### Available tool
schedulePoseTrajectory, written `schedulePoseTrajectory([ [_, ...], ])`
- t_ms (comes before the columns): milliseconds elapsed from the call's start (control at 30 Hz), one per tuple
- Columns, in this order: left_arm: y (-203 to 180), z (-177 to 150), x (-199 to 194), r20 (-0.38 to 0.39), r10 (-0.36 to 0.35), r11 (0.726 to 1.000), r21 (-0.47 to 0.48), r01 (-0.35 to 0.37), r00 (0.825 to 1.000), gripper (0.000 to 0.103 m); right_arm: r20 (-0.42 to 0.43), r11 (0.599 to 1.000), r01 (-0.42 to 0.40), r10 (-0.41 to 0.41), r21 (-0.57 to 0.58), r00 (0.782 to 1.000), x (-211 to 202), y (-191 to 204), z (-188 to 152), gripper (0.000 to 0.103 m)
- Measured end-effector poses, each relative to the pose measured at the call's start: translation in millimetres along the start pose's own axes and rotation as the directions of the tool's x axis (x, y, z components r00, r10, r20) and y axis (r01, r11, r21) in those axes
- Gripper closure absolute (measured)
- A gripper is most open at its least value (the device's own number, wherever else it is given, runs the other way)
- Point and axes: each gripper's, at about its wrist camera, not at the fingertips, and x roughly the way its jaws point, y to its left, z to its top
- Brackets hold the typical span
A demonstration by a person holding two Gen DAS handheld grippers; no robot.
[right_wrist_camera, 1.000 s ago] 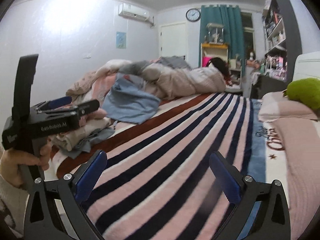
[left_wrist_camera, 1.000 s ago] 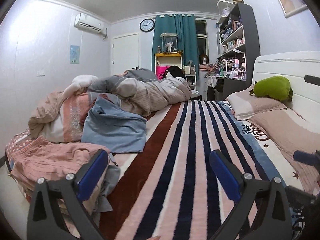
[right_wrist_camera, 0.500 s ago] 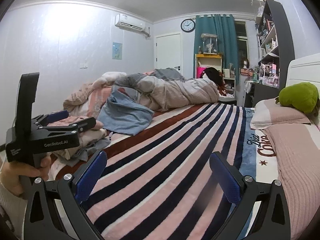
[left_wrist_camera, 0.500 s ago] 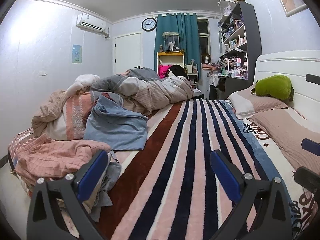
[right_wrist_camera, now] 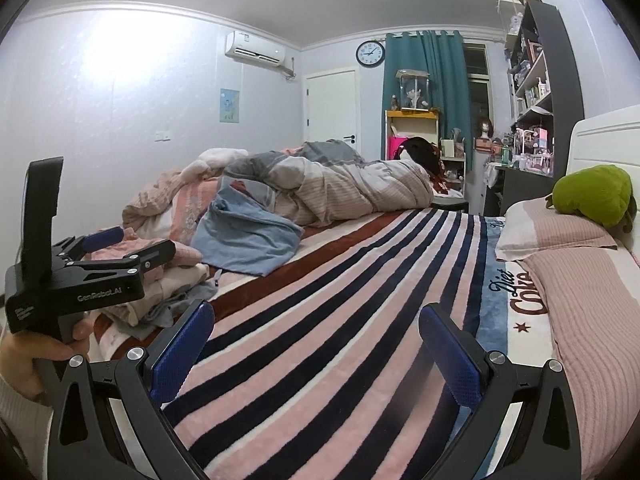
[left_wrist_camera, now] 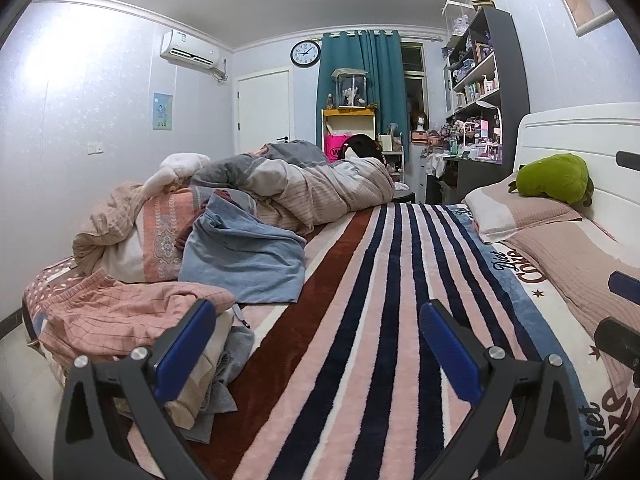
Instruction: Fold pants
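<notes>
Pants of pink checked cloth (left_wrist_camera: 120, 312) lie crumpled on the striped bed (left_wrist_camera: 360, 320), so both the left gripper (left_wrist_camera: 320, 344) and the right gripper (right_wrist_camera: 316, 344) hover with jaws apart, holding nothing.

A striped blanket (left_wrist_camera: 372, 320) covers the bed. On its left edge sits a pile of clothes (left_wrist_camera: 132, 320). Behind the pile lies a heap of bedding (left_wrist_camera: 280, 188). On the right lie pillows (left_wrist_camera: 516, 212), with a plush toy (left_wrist_camera: 552, 178) on top. Shelves (left_wrist_camera: 484, 80) stand behind the pillows.

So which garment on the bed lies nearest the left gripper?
The pink checked pants, right beside the left gripper; the blue garment lies farther up the bed.
</notes>
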Motion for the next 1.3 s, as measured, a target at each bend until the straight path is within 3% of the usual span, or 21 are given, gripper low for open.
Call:
schedulePoseTrajectory([
  [1300, 1.0, 6.9, 1.4, 0.002, -0.011, 1.000, 0.011, 0.011, 1.000, 0.002, 0.012, 0.999, 0.013, -0.014, 0.044, 1.000, -4.5, -5.7, 2.2, 0.001],
])
